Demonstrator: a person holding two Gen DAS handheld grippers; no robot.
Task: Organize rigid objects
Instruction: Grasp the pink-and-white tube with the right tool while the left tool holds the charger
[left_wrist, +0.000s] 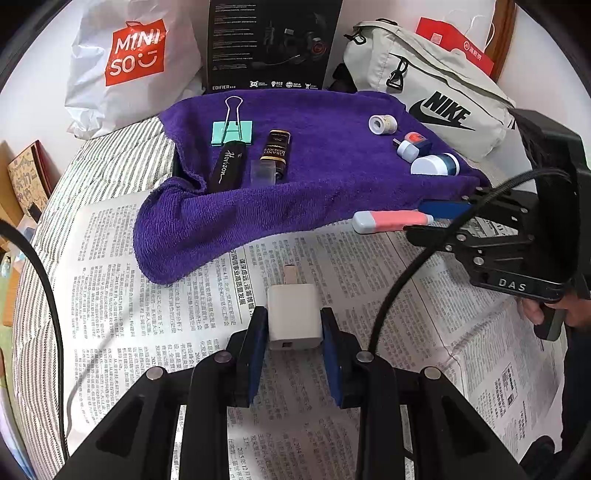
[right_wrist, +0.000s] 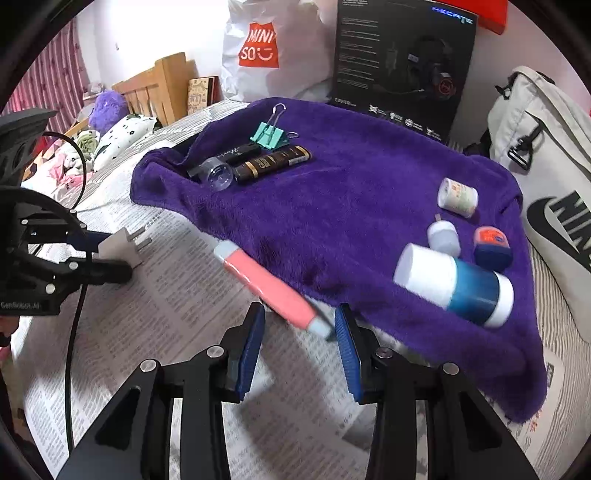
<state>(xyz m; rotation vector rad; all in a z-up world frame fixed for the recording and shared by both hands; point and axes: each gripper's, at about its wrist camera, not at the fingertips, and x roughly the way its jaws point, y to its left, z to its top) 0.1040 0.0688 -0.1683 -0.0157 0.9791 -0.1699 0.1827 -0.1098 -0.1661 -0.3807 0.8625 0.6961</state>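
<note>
Between the blue pads of the left hand-held gripper sat a white plug adapter, clamped on both sides and held just above the newspaper spread over the striped bed. At about two o'clock from it, the right hand-held gripper had a pink tube lying between its pads; the tube's pale end sat close to the right pad, but with the blur I could not tell whether the pads pressed on it. Beyond, at twelve o'clock, a purple towel carried two groups: a teal binder clip, a black tube, a small clear cup and a dark brown tube at eleven o'clock, and a small white roll, a small white plug, an orange-topped blue jar and a white-and-blue container at one o'clock.
</note>
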